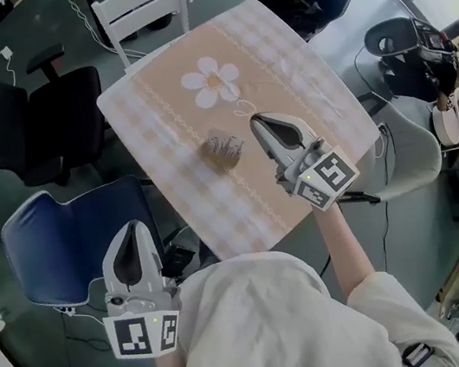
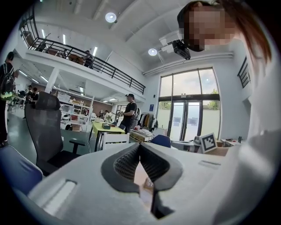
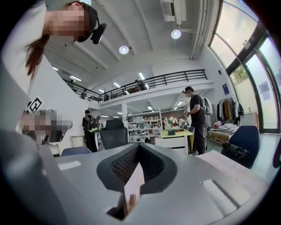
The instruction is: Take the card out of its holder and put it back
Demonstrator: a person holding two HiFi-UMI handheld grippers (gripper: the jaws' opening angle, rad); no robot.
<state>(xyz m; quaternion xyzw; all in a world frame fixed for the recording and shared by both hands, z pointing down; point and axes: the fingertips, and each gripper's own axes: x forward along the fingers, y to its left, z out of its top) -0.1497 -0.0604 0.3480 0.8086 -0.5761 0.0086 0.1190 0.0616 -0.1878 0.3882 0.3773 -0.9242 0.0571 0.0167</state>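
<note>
The card (image 3: 133, 186) is out of the holder (image 1: 223, 148), in the right gripper (image 1: 255, 119).
Nearest, the left gripper (image 1: 132, 228) hangs off the bench (image 1: 300, 86), over a blue chair (image 1: 56, 244), jaws together and empty. Farther, the right jaws are closed on the card, just beside the holder. Next, I think, the card edge must be lined up with the holder's slot; nothing blocks the way.

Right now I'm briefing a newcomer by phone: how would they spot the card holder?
Look at the table with the beige checked cloth and its white flower print. Just below the flower in the head view, near the cloth's middle, stands the card holder, beside the right gripper. It is the only small dark object on the cloth.
</note>
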